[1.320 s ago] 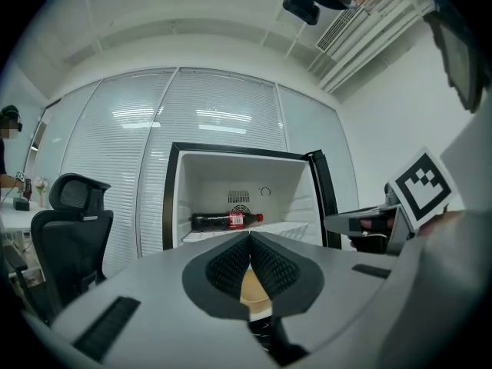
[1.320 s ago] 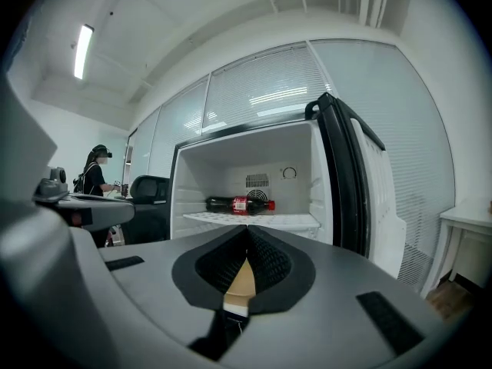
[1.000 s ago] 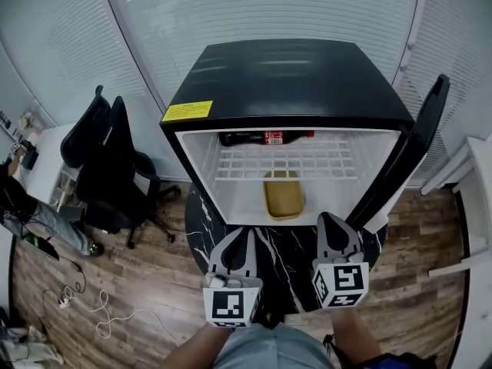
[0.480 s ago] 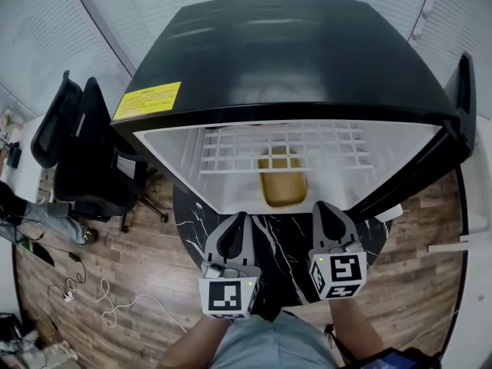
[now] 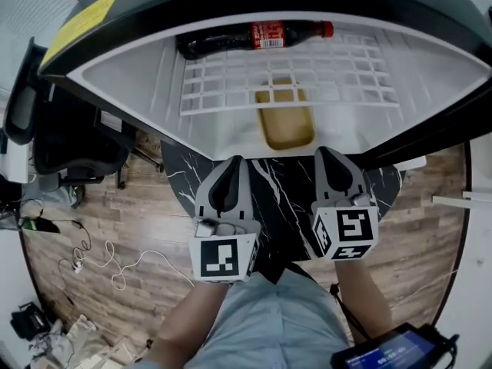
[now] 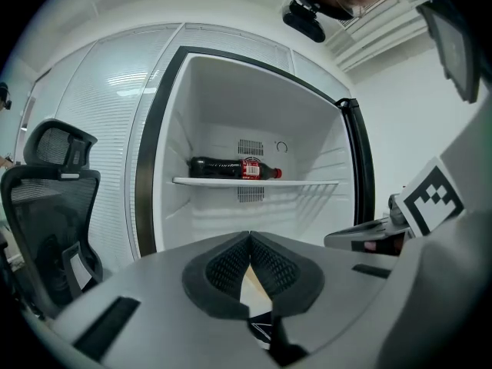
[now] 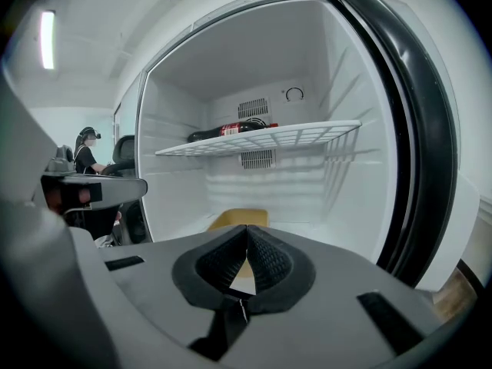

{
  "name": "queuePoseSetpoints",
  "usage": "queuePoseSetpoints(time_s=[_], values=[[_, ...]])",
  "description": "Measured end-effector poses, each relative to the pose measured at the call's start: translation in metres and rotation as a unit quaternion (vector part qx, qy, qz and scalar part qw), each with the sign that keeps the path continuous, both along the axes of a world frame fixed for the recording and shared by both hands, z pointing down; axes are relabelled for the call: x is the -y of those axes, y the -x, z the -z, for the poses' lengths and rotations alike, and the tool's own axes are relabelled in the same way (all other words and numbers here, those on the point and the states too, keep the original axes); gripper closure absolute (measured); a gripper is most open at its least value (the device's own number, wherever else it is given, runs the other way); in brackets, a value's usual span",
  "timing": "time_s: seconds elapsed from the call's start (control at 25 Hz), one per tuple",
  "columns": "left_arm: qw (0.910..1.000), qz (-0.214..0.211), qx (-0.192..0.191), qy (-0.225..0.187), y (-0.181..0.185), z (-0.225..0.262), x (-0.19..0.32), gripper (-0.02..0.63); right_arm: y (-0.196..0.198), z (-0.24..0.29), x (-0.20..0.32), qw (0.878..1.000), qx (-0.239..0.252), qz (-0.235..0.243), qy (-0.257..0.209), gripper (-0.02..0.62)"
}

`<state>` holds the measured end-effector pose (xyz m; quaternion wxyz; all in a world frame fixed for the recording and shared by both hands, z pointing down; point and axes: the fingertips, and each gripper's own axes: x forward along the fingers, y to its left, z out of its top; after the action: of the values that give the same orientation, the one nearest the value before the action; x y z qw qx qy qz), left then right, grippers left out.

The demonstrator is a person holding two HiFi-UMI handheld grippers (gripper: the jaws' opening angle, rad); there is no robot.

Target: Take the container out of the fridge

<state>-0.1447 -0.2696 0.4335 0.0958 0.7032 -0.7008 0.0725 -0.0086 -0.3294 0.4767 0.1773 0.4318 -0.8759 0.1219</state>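
A yellow container [image 5: 286, 123] lies on the floor of the open black fridge [image 5: 123, 91], under the wire shelf [image 5: 292, 79]. In the right gripper view the container [image 7: 240, 220] shows just past my jaws. My left gripper [image 5: 230, 166] and my right gripper [image 5: 329, 157] hover side by side in front of the fridge opening, both shut and holding nothing. Only a pale sliver of the container [image 6: 252, 289] peeks between the pads in the left gripper view. A cola bottle [image 5: 246, 38] lies on the shelf at the back; the same bottle [image 6: 233, 168] is in the left gripper view.
The fridge stands on a black marble-patterned round table [image 5: 284, 198]. Its door [image 7: 419, 121] hangs open on the right. A black office chair [image 5: 54, 141] stands to the left on the wooden floor, with cables [image 5: 100, 264] nearby. A person [image 7: 86, 156] sits in the distance.
The head view has dropped and moved closer, so the fridge interior fills the top and the bottle shows again. Both grippers have moved slightly towards the opening, still shut.
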Motion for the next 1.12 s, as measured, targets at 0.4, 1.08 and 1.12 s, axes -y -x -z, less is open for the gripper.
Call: queuePoseSetpoints(time_s=[0.4, 1.08, 1.12], values=[[1.0000, -0.005, -0.005, 0.004, 0.000, -0.009, 0.004, 0.592, -0.003, -0.011, -0.001, 1.000, -0.007, -0.005, 0.007, 0.578], [0.9998, -0.009, -0.010, 0.012, 0.001, -0.017, 0.006, 0.592, 0.003, -0.012, 0.021, 1.000, -0.003, -0.019, 0.001, 0.528], [0.9998, -0.009, -0.015, 0.013, -0.001, -0.017, 0.007, 0.592, 0.003, -0.014, 0.024, 1.000, -0.003, -0.021, 0.003, 0.526]])
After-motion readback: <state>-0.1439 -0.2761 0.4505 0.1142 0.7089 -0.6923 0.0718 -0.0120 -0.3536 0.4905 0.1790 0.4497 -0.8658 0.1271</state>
